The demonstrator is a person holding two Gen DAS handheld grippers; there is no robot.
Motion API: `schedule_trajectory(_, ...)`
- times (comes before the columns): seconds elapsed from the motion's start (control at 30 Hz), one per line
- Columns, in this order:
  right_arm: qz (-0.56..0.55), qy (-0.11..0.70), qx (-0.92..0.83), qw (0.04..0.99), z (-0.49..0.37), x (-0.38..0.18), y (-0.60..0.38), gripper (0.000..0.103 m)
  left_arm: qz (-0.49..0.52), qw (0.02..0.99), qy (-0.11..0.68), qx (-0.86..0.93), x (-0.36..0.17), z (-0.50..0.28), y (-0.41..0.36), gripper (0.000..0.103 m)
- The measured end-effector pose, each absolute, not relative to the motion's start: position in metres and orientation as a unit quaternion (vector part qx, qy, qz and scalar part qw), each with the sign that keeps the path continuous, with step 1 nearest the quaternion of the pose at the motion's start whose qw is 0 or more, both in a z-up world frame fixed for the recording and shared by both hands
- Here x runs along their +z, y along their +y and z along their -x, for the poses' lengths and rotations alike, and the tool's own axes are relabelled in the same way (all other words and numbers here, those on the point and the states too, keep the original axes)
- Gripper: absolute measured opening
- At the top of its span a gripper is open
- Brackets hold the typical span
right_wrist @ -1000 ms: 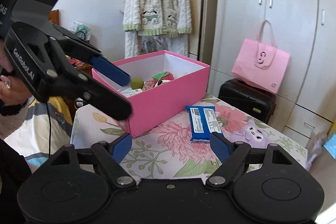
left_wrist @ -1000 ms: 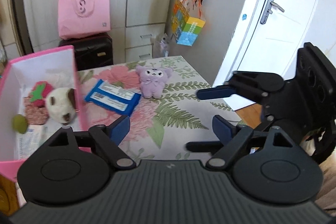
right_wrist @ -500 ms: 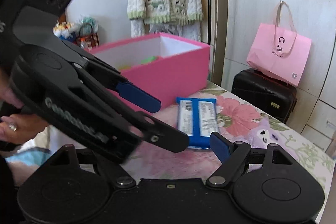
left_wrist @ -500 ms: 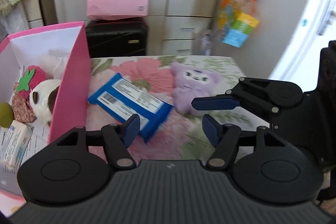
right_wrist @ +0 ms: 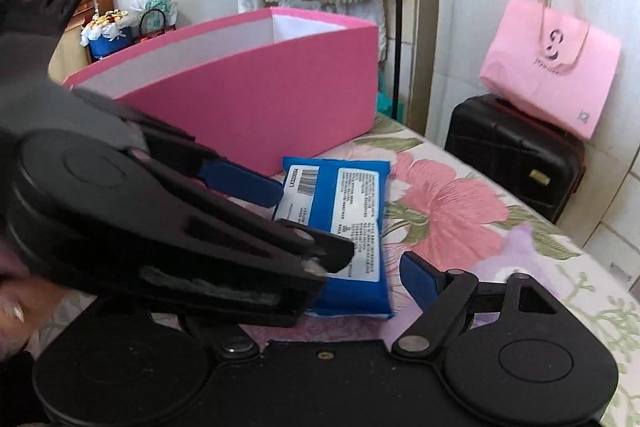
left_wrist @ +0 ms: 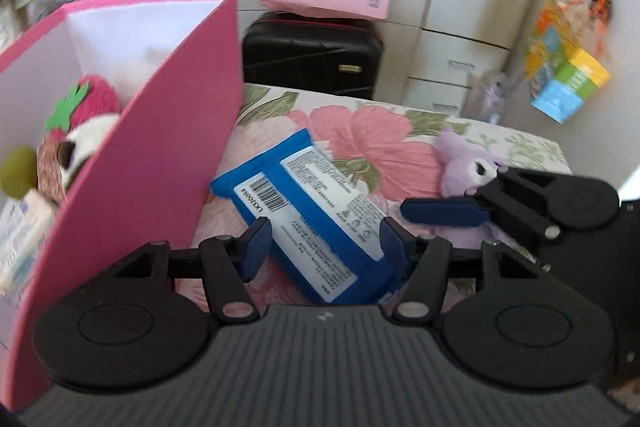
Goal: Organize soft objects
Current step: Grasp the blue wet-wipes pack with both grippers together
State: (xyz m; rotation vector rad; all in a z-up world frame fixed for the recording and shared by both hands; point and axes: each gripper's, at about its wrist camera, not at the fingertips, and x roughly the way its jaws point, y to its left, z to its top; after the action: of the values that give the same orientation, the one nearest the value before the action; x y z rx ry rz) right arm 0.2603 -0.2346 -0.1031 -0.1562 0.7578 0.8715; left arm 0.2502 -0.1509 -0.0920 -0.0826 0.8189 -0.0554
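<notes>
Both wrist cameras look steeply down, close over the blue pack [left_wrist: 316, 219] [right_wrist: 340, 223], sharing the pink box [left_wrist: 160, 163] [right_wrist: 256, 107].

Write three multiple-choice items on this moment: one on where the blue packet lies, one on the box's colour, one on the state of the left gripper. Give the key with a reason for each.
1. Where does the blue packet lie?
A. inside the box
B. on the floral tablecloth beside the box
C. on the black suitcase

2. What colour is the outside of the box?
A. pink
B. yellow
C. black

3. How does the left gripper stand?
A. shut with nothing between its fingers
B. clamped on the purple plush
C. its fingers either side of the blue packet, jaws just closing in

Key: B, the packet rests on the cloth outside the box wall. A, the wall is pink. C, the packet lies between the fingers; the purple plush sits apart by the right gripper.
</notes>
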Motion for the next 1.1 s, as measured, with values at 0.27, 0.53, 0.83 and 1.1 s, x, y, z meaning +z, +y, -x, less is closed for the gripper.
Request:
schedule_trajectory(0.27, 0.065, 0.371, 0.41, 0.83, -0.269, -0.114, -0.228, 0.086, 0.098, 0.903, 0.419, -0.02, -0.101, -0.254, -0.135, 0.056)
schedule_trajectory(0.53, 0.073, 0.359, 0.381, 0.849, -0.256, -0.114, -0.223, 0.078, 0.131, 0.901, 0.413, -0.027, -0.105, -0.252, -0.131, 0.057)
schedule_trajectory(0.83, 0.055, 0.36, 0.338, 0.868, -0.246, -0.11, -0.222, 0.066, 0.125, 0.911, 0.389, -0.055, -0.107, -0.237, -0.135, 0.047)
schedule_trajectory(1.1, 0.051, 0.353, 0.314, 0.88, -0.218, -0.097, -0.218, 0.064, 0.121, 0.912, 0.38, -0.098, -0.095, -0.212, -0.128, 0.048)
